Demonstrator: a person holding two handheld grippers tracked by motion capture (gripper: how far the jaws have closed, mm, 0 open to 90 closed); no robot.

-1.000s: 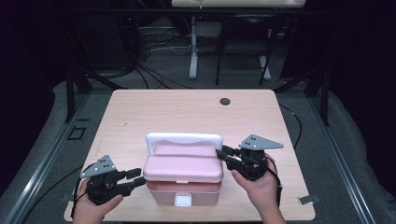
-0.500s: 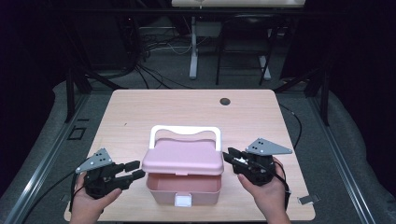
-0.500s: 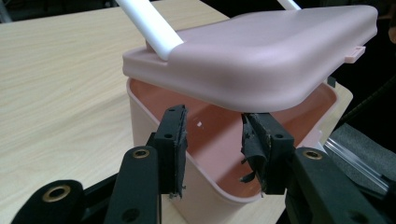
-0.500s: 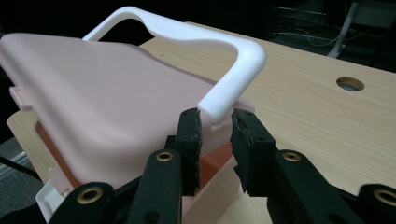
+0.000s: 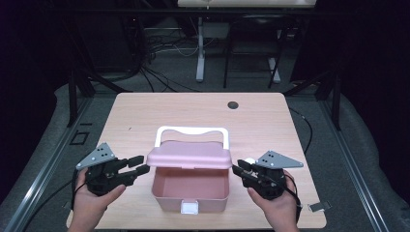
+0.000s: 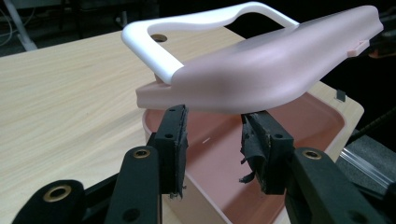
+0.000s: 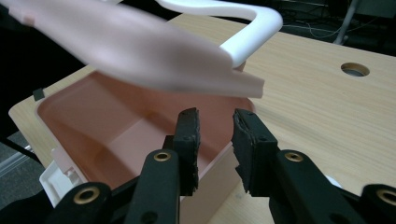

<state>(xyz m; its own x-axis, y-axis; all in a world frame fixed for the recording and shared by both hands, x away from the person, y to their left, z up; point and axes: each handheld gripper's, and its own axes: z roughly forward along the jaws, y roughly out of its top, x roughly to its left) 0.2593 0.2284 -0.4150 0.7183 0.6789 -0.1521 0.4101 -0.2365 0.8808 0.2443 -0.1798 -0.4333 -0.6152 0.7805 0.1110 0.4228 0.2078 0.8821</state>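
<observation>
Showing one pink box (image 5: 189, 188) near the front edge of one wooden table (image 5: 145, 111), with its single pink lid (image 5: 188, 155) raised partway and one white handle (image 5: 191, 131) standing behind the lid. Two grippers flank the box. The left gripper (image 5: 137, 164) sits at the lid's left end, its two jaws parted with their tips just under the lid's edge; in the left gripper view the lid (image 6: 280, 60) hangs above the pads and nothing is clamped between them. The right gripper (image 5: 238, 169) sits at the lid's right end, jaws apart and having just been opening, with no object between them; in the right gripper view the lid (image 7: 130, 46) slants above the open box (image 7: 116, 126). One white latch (image 5: 189, 208) marks the box front. One round hole (image 5: 233, 105) lies near the far edge. The far half of the table offers open room; the box front lies close to the near edge
</observation>
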